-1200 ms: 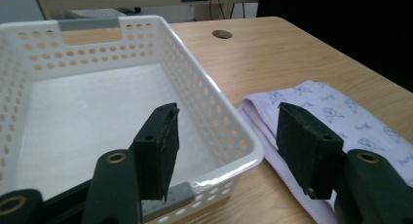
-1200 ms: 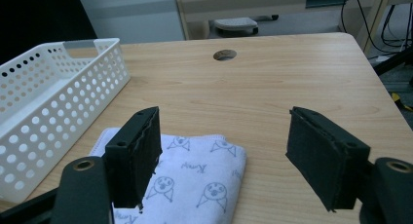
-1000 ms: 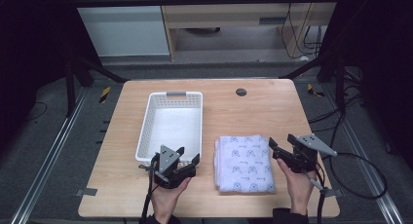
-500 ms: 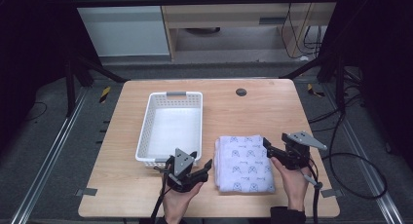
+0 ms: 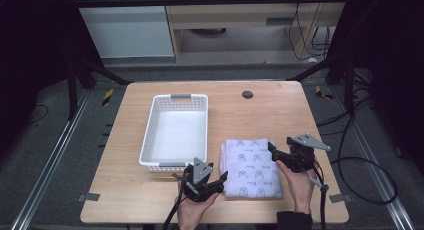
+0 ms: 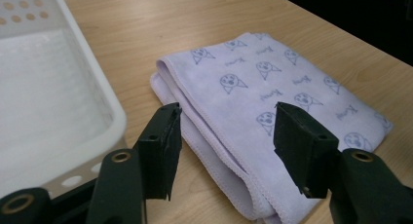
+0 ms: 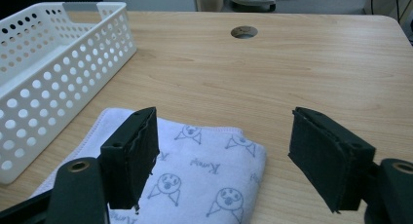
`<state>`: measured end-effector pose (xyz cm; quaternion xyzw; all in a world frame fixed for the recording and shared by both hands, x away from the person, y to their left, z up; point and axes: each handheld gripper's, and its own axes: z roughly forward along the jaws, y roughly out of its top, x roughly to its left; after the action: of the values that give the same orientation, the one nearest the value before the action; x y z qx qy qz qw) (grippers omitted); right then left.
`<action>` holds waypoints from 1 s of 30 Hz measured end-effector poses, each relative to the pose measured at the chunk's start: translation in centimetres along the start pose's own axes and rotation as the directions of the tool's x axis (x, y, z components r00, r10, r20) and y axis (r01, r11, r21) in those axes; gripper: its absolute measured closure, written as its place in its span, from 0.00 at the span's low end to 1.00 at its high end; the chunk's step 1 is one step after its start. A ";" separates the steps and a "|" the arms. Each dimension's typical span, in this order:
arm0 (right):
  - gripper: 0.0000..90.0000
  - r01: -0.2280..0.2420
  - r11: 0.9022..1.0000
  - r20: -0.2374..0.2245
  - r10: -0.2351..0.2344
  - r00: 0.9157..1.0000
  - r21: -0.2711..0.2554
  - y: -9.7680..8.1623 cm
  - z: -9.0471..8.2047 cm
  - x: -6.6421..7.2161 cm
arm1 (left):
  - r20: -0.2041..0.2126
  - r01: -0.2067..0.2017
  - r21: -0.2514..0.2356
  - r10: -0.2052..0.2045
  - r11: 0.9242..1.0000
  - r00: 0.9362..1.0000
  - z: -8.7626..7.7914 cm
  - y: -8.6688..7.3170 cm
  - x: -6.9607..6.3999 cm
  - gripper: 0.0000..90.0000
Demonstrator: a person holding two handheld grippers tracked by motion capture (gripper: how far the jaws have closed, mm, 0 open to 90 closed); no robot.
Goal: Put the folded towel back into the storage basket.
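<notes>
A folded lilac towel [image 5: 250,167] with small printed faces lies on the wooden table, right of a white perforated basket [image 5: 150,140]. My left gripper [image 5: 221,179] is low at the towel's near left corner and points right. Its jaws have just been closing a little but stand open, with the towel's folded edge [image 6: 214,131] in the gap and the pads clear of it. My right gripper [image 5: 274,156] is at the towel's right edge, pointing left, open above the towel's corner [image 7: 209,180]. In the gripper views, my left gripper [image 6: 226,136] and my right gripper [image 7: 224,156] hold nothing.
The basket [image 6: 114,124] [image 7: 58,78] is empty and stands close to the left of my left gripper. A round cable hole [image 5: 247,94] [image 7: 244,31] sits near the table's far edge. Bare wood [image 5: 280,115] stretches beyond the towel. Cables hang off the right side.
My left gripper has moved right along the front edge and sunk, from below the basket to the towel's near left corner. My right gripper has stayed about where it was.
</notes>
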<state>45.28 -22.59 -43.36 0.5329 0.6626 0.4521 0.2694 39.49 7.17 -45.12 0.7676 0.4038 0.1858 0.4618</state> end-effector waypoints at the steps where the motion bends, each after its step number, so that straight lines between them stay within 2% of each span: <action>1: 0.29 -0.007 1.000 0.001 0.007 1.000 0.001 -0.1 0.0 -0.1 | 0.004 0.000 0.006 0.000 1.000 1.000 0.2 -0.1 -0.1 0.48; 10: 0.34 -0.017 0.999 0.008 0.017 1.000 0.046 -1.1 1.2 -0.7 | 0.008 0.003 0.050 -0.003 0.999 1.000 1.5 -0.9 -0.3 0.46; 22: 0.41 -0.031 0.991 0.013 0.030 0.999 0.127 -2.6 3.4 -1.3 | 0.005 0.024 0.129 -0.024 0.991 1.000 4.1 -2.3 0.1 0.42; 30: 0.45 -0.029 0.985 0.007 0.028 1.000 0.168 -3.3 4.5 -1.4 | 0.010 0.037 0.141 -0.039 0.989 0.999 4.9 -2.6 0.2 0.37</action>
<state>47.90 -22.56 -48.46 0.5641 0.6901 0.3972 0.2186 41.73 5.22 -49.82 0.7916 0.4274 0.1430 0.4126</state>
